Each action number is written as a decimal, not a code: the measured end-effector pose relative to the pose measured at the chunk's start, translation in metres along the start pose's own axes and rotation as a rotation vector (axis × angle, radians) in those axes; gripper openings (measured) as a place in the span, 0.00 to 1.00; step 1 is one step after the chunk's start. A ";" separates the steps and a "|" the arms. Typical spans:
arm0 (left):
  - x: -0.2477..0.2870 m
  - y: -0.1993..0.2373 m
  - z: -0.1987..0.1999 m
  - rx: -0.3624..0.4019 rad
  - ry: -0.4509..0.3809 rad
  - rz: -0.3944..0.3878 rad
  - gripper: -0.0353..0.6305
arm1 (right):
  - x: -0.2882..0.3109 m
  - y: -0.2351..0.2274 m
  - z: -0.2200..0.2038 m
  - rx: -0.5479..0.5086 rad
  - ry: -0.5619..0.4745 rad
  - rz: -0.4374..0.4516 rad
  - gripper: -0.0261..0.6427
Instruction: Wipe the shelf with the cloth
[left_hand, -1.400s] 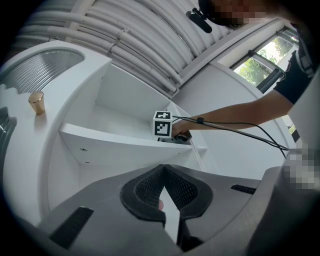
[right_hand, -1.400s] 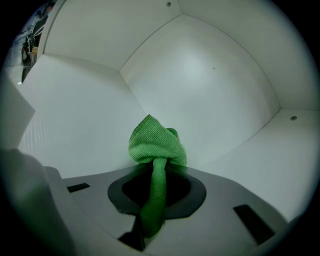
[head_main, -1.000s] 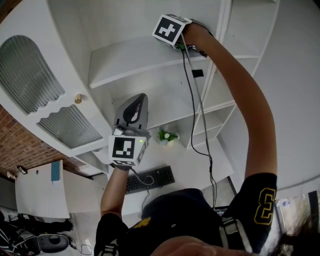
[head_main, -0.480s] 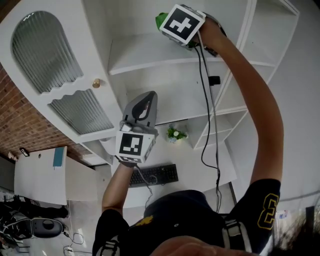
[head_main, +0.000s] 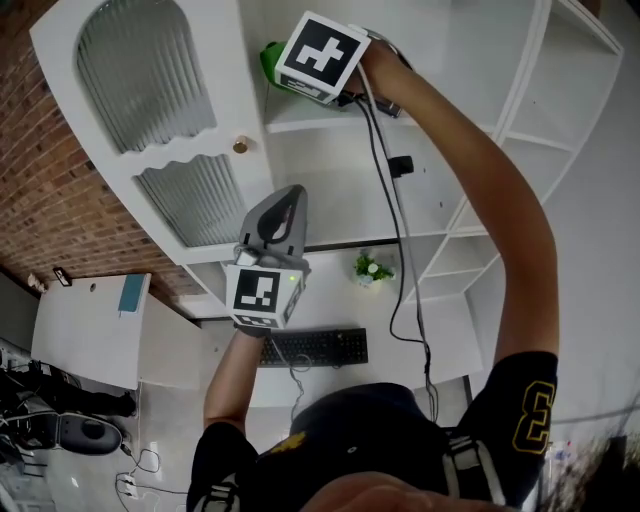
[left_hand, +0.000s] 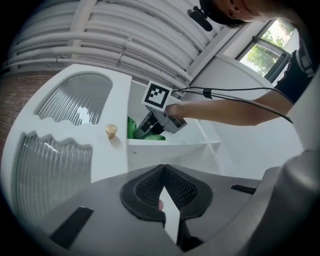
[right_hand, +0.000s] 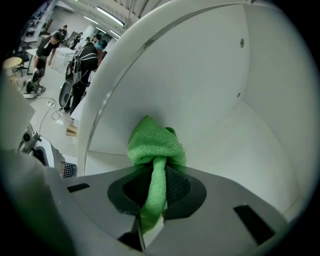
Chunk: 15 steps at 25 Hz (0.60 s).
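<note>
Green cloth (right_hand: 155, 145) is clamped in right gripper (right_hand: 155, 174), set on white shelf (right_hand: 240, 150). Left gripper (left_hand: 162, 172) is held closed, empty.

Brick wall (head_main: 50, 180) at left; white cabinet door (head_main: 160, 125) with ribbed glass; keyboard (head_main: 312, 348) below; perhaps a small plant (head_main: 371, 268).

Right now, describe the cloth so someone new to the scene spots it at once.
Start at the white shelf unit, at the upper shelf just right of the ribbed-glass door with the gold knob. At that shelf's left end the right gripper is shut on the cloth, bunched into a wad. It is the only bright green thing among white boards.
</note>
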<state>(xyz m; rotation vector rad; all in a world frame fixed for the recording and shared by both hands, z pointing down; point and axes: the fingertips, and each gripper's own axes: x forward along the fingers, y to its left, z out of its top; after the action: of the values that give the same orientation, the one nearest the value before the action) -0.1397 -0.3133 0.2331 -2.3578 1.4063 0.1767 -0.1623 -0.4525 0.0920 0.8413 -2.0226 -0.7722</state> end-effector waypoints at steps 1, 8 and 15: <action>-0.003 0.003 0.000 0.000 0.002 0.007 0.08 | 0.004 0.007 0.006 -0.007 -0.006 0.019 0.10; -0.014 0.014 -0.006 0.006 0.021 0.028 0.08 | 0.021 0.025 0.013 0.014 -0.021 0.100 0.10; -0.002 0.007 -0.009 -0.007 0.006 0.001 0.08 | 0.025 0.038 0.007 0.009 -0.030 0.149 0.10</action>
<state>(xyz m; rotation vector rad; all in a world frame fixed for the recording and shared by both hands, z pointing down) -0.1475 -0.3185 0.2396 -2.3658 1.4119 0.1750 -0.1907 -0.4476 0.1274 0.6786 -2.0897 -0.6958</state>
